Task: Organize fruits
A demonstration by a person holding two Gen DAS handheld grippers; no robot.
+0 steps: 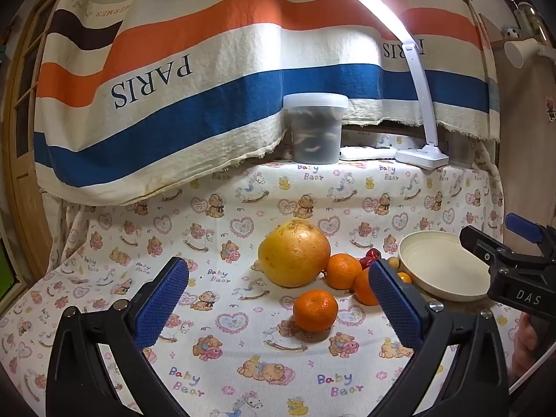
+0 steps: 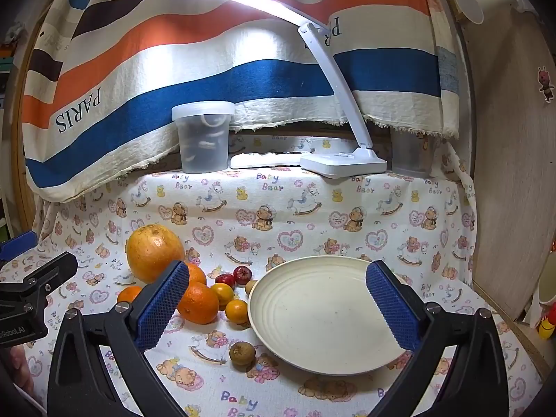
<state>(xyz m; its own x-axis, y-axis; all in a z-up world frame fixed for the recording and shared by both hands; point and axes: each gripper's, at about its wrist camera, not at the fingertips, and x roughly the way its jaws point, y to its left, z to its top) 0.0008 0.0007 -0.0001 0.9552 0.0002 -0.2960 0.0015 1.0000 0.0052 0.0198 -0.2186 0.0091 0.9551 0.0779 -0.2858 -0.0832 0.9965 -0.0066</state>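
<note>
A big yellow pomelo (image 1: 294,253) (image 2: 154,251) lies on the bear-print cloth with oranges (image 1: 342,271) (image 2: 198,302) beside it. One mandarin (image 1: 315,310) sits nearest my left gripper (image 1: 278,307), which is open and empty. Small red fruits (image 2: 233,276), little yellow-orange citrus (image 2: 237,311) and a brown fruit (image 2: 242,353) lie by the empty cream plate (image 2: 323,319) (image 1: 441,267). My right gripper (image 2: 278,307) hovers open over the plate's left half, holding nothing. Each gripper shows in the other's view: the right gripper (image 1: 514,264) by the plate, the left gripper (image 2: 31,288) left of the pomelo.
A raised shelf at the back carries a lidded translucent tub (image 1: 315,128) (image 2: 203,139), a white desk lamp (image 1: 422,158) (image 2: 342,163), a white remote (image 2: 264,160) and a grey cup (image 2: 411,158). A striped cloth (image 1: 173,104) hangs behind. A wooden panel (image 2: 510,173) closes the right side.
</note>
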